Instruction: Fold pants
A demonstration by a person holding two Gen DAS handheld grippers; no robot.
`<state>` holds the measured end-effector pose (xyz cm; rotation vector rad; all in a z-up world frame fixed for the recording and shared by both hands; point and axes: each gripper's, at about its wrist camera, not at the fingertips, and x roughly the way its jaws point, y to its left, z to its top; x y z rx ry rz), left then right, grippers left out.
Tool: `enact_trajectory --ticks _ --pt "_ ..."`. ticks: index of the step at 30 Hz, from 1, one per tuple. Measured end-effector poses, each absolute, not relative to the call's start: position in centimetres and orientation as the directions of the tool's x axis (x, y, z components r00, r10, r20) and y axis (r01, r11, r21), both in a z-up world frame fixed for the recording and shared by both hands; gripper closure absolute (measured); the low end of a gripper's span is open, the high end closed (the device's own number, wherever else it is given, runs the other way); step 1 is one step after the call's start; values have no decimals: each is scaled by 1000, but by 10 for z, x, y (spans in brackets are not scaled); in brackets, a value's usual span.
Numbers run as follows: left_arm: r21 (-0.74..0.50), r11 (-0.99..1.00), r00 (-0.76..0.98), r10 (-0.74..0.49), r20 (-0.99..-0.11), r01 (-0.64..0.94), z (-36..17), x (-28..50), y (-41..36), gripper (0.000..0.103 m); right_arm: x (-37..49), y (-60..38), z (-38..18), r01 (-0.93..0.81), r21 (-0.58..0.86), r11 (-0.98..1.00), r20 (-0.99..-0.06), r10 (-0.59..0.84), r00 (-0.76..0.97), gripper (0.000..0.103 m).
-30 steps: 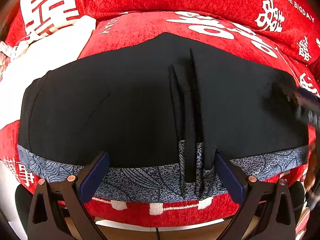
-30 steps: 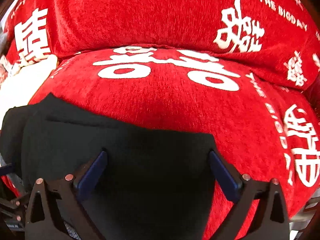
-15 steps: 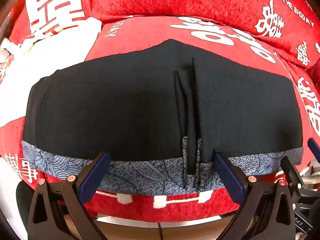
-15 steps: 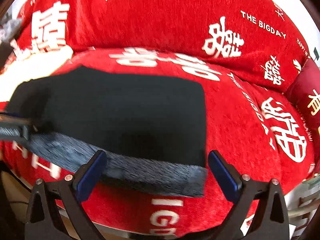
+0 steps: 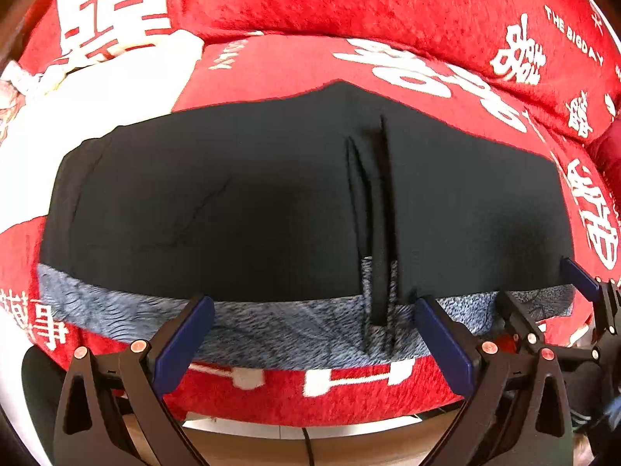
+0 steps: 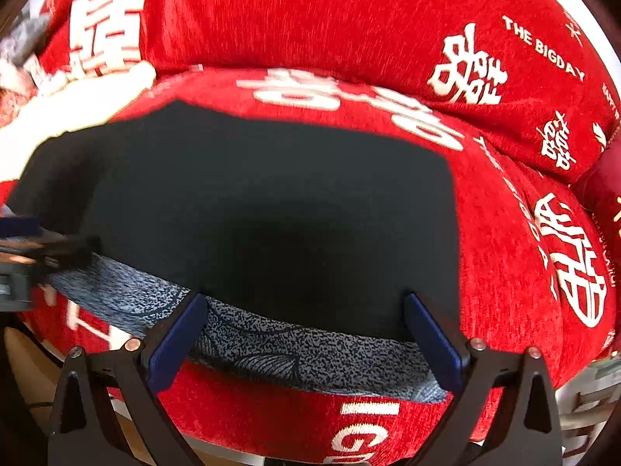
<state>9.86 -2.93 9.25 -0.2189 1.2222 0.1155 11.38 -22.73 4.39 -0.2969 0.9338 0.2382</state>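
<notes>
Black pants lie flat across a red sofa seat, with a blue-grey patterned waistband along the near edge and black drawstrings lying over the cloth. They also show in the right wrist view with the waistband. My left gripper is open and empty just in front of the waistband, near its middle. My right gripper is open and empty in front of the waistband's right end. It also shows at the right edge of the left wrist view.
The red sofa has white characters on its seat and back cushions. A white cloth lies on the seat at the left of the pants. A dark red cushion sits at the far right. Floor shows below the seat's front edge.
My right gripper has pulled back off the pants toward the seat's front edge and now faces the waistband. The left gripper has barely moved.
</notes>
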Motion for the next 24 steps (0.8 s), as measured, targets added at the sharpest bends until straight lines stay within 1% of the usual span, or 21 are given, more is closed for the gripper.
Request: enact_trajectory --ticks 3,5,7,9,10,11,13,14,17,18,20,21,24 --pt "-108 967 393 -10 -919 -229 108 90 -10 0 112 -219 59 -345 -112 932 -794 125 595 1" --pt "-92 959 407 26 -913 -269 110 87 9 0 114 -206 63 -365 -112 924 -787 142 601 1" --pt "-70 948 386 59 -921 -311 103 89 28 0 120 -190 59 -378 -113 919 -794 146 590 1" --pt "-39 931 322 86 -943 -363 85 91 49 0 126 -175 46 -410 -96 907 -822 160 547 1" --pt "-33 929 296 84 -952 -369 77 92 56 0 131 -166 34 -420 -104 901 -855 135 501 1" --pt "-31 928 267 76 -961 -372 68 92 61 0 131 -162 33 -408 -112 906 -852 123 508 1" --pt "-115 917 278 -5 -961 -381 63 87 75 0 131 -158 43 -405 -96 909 -844 142 518 1" --pt "-129 910 284 -13 -959 -393 65 83 81 0 129 -155 52 -410 -93 907 -832 156 532 1" --pt "-127 905 319 11 -948 -407 68 74 97 0 126 -139 70 -455 -93 886 -799 206 565 1" --pt "-117 903 312 20 -950 -414 64 72 101 0 128 -127 76 -489 -83 868 -792 240 561 1" --pt "-160 893 299 -30 -954 -421 50 71 109 0 136 -103 80 -555 -63 829 -798 292 527 1" --pt "-186 887 309 -52 -950 -423 48 70 112 0 139 -94 81 -581 -57 812 -801 310 513 1" --pt "-186 895 319 -52 -946 -405 55 67 112 0 156 -50 81 -696 -21 718 -818 388 424 1"
